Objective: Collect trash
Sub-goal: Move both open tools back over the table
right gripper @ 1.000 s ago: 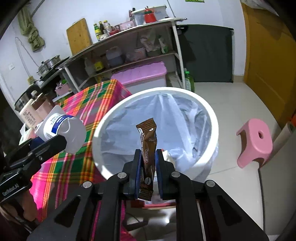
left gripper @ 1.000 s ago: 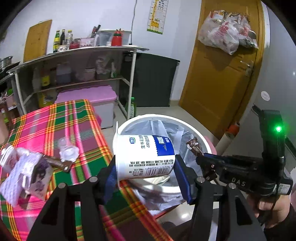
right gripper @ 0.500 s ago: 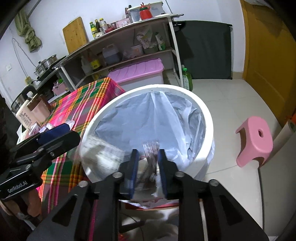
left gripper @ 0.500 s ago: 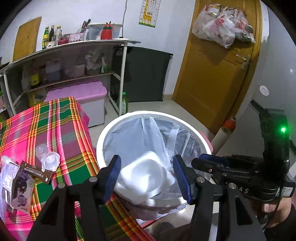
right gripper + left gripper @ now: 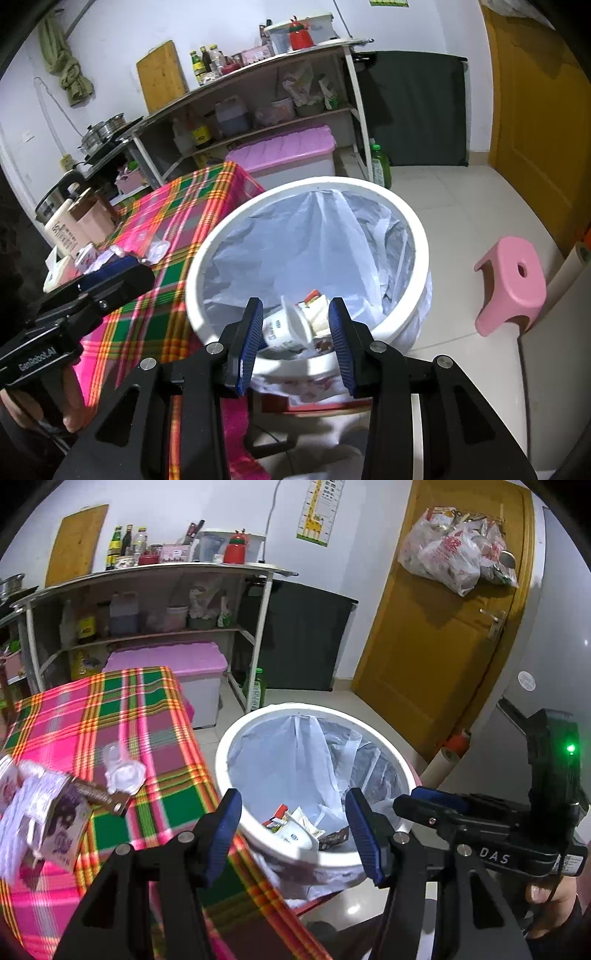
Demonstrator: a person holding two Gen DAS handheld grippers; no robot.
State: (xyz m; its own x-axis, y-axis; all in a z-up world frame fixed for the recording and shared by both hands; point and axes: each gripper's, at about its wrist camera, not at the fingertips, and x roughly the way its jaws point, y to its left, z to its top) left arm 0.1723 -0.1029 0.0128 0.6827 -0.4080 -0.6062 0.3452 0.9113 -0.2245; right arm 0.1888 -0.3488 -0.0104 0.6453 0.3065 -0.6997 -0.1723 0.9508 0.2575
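Observation:
A white trash bin (image 5: 391,753) with a clear liner stands beside the plaid table; it also shows in the right wrist view (image 5: 417,229). A white yogurt cup (image 5: 286,326) and a brown wrapper (image 5: 334,837) lie inside it among other trash. My left gripper (image 5: 293,814) is open and empty above the bin's near rim. My right gripper (image 5: 295,326) is open and empty over the bin. On the table lie a purple carton (image 5: 61,825), a brown wrapper (image 5: 98,794) and a crumpled clear plastic cup (image 5: 123,770).
The plaid tablecloth (image 5: 155,709) covers the table left of the bin. A pink stool (image 5: 511,284) stands on the floor to the right. Bottles (image 5: 79,225) stand at the table's far side. A shelf unit (image 5: 155,602) and pink-lidded box (image 5: 170,661) are behind.
Both grippers opened. The yogurt cup dropped from the left gripper and the brown wrapper from the right gripper into the bin.

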